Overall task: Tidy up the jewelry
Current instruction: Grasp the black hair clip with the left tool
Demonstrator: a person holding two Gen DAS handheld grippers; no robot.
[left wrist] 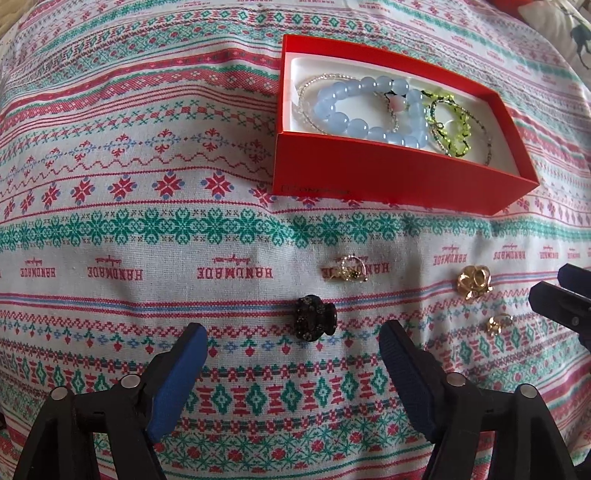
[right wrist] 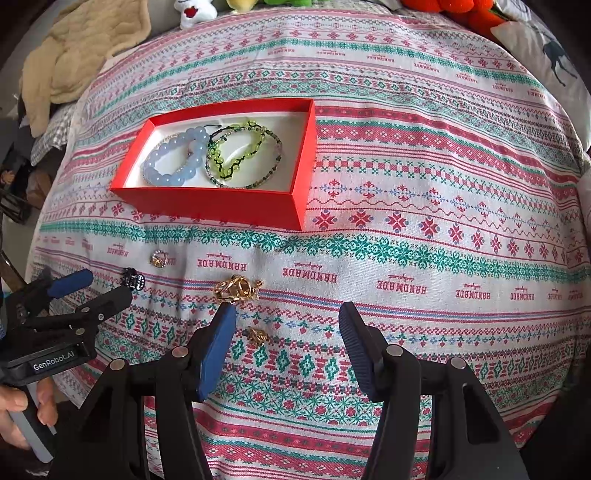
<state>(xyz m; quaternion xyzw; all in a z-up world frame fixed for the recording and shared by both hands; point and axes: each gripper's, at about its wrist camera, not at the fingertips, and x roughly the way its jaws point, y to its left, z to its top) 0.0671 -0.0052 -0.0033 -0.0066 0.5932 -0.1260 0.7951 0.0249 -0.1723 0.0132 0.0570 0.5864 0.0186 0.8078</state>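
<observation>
A red box (left wrist: 399, 177) (right wrist: 221, 206) holds a blue bead bracelet (left wrist: 369, 110) (right wrist: 173, 158) and green bead bracelets (left wrist: 448, 123) (right wrist: 240, 155). On the patterned cloth lie a black ring (left wrist: 314, 321) (right wrist: 133, 280), a small thin gold ring (left wrist: 349, 271) (right wrist: 159, 258), a large gold piece (left wrist: 474, 282) (right wrist: 238, 290) and a small gold piece (left wrist: 496, 323) (right wrist: 258, 335). My left gripper (left wrist: 293, 350) (right wrist: 99, 288) is open, just short of the black ring. My right gripper (right wrist: 288, 332) (left wrist: 554, 291) is open, with the small gold piece between its fingers.
The patterned cloth (right wrist: 406, 184) covers a rounded surface that drops off at the sides. A beige blanket (right wrist: 81, 55) and plush toys (right wrist: 192, 11) lie beyond its far edge. A pillow with a deer print (right wrist: 546, 51) is at far right.
</observation>
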